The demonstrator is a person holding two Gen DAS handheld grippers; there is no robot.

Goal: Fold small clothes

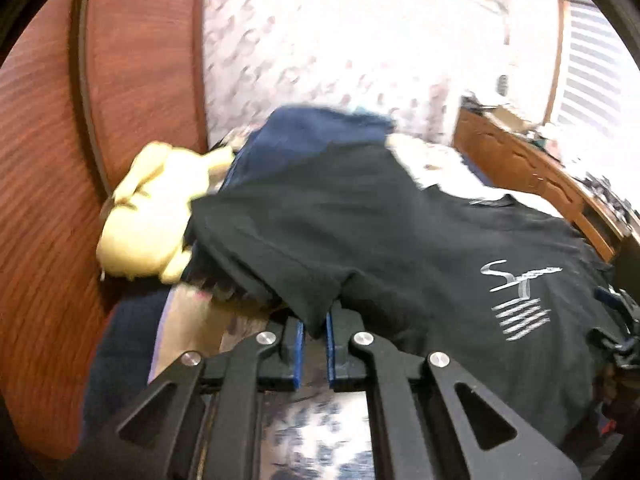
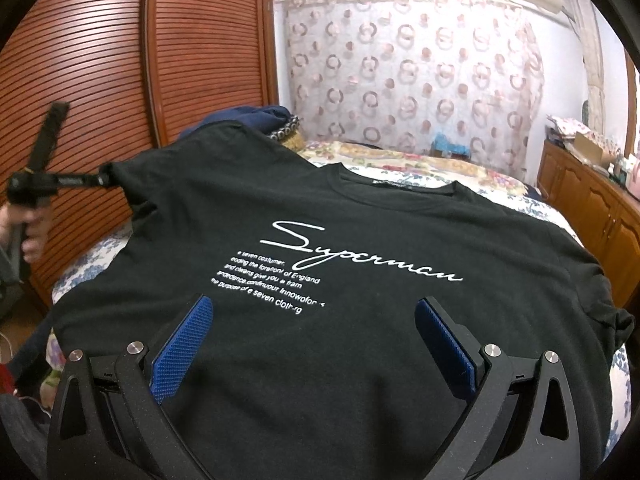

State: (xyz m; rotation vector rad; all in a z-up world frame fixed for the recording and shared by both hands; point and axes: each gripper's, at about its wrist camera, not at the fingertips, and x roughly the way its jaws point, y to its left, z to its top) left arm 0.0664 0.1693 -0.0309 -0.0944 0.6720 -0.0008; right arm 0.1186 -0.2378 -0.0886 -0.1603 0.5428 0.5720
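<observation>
Left tongs pinching soft black T-shirt sleeve, apparently; ribbed blue right tongs wide.

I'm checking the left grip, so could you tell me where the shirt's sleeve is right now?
In the left wrist view, the sleeve is pinched in the left gripper, low centre, right of the yellow plush toy.

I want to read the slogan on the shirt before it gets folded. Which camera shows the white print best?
The right wrist view: the white print sits sharp and facing the camera on the black T-shirt, "Superman" script readable above small lines. The left wrist view catches only a blurred, foreshortened piece of it, unreadable, while the left gripper pinches the sleeve.
</observation>
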